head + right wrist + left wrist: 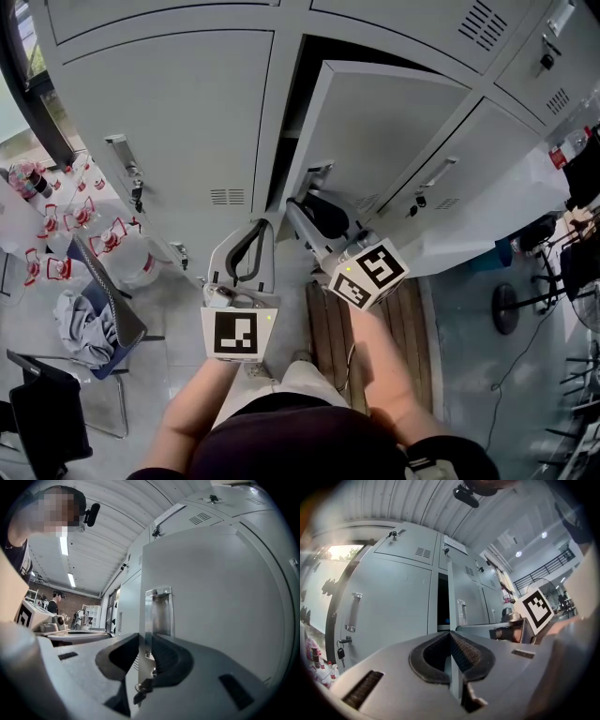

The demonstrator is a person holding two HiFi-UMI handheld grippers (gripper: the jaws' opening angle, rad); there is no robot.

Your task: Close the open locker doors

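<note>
Your left gripper (450, 634) has its jaws pressed together on nothing, just left of your right gripper (146, 639). The right one's pads clamp the free edge of the open locker door (394, 131), by its handle (158, 611). Beyond, that door stands ajar from the locker bank (178, 122), with a dark gap beside it.
</note>
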